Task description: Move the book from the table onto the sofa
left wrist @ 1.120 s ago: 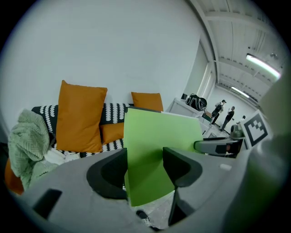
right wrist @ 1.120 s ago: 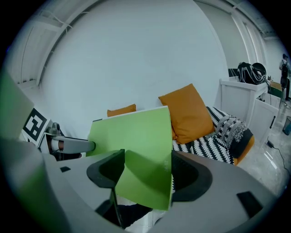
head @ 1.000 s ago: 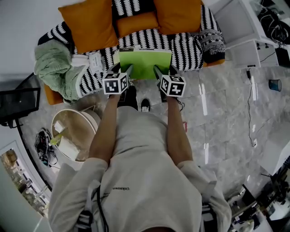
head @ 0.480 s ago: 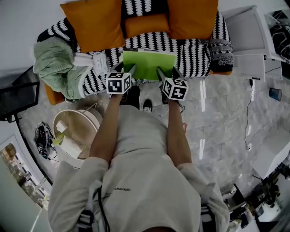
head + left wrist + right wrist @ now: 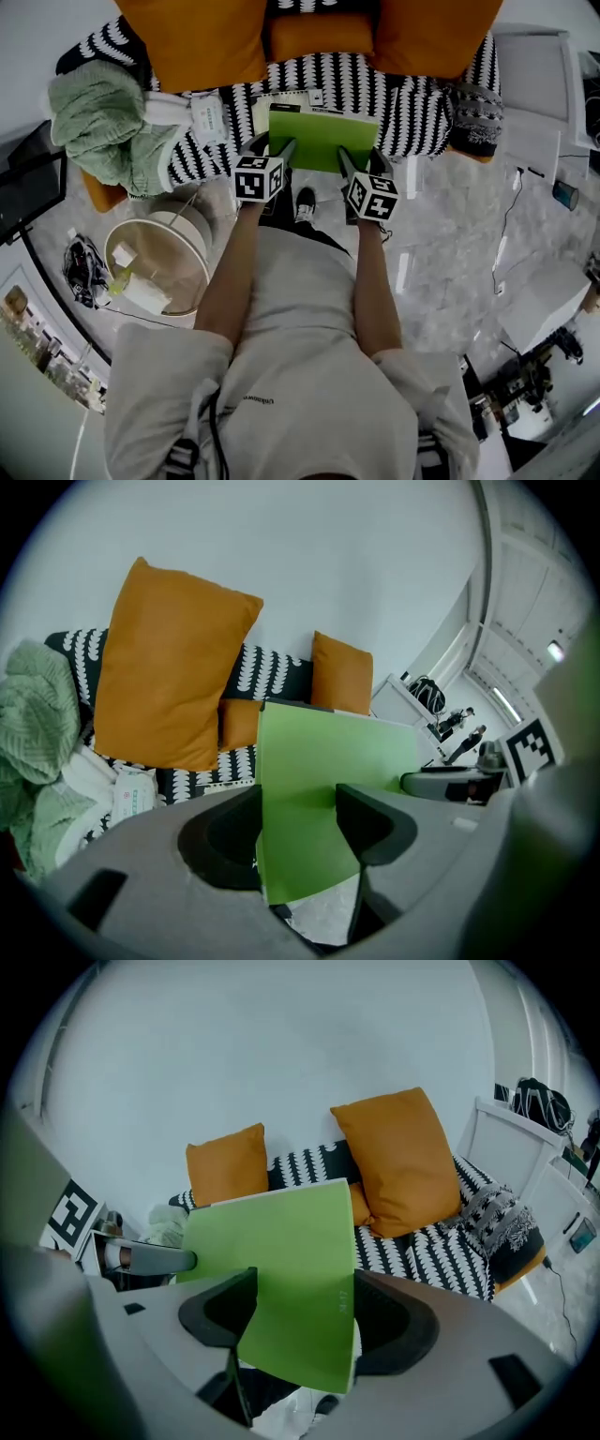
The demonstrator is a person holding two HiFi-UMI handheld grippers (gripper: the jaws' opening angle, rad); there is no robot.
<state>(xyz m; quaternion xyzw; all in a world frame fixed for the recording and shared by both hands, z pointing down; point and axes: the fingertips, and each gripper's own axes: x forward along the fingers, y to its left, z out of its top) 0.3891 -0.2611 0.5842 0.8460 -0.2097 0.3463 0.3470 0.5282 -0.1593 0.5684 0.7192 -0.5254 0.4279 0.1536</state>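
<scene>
The black-and-white patterned sofa fills the top of the head view. Orange cushions are propped along its back, and a pale green blanket is heaped at its left end. On the floor just off that end stands a round beige table. The person stands facing the sofa with both arms stretched forward.

The green book is off the table, held out over the front edge of the sofa seat with its cover facing up. No view shows whether it touches the fabric.

The left gripper is on the book's near left corner. In its own view the jaws are clamped on the green cover, one on each side. The right gripper is on the near right corner, and its view shows the same thing: both jaws pinch the book, with the spine edge on the right.
</scene>
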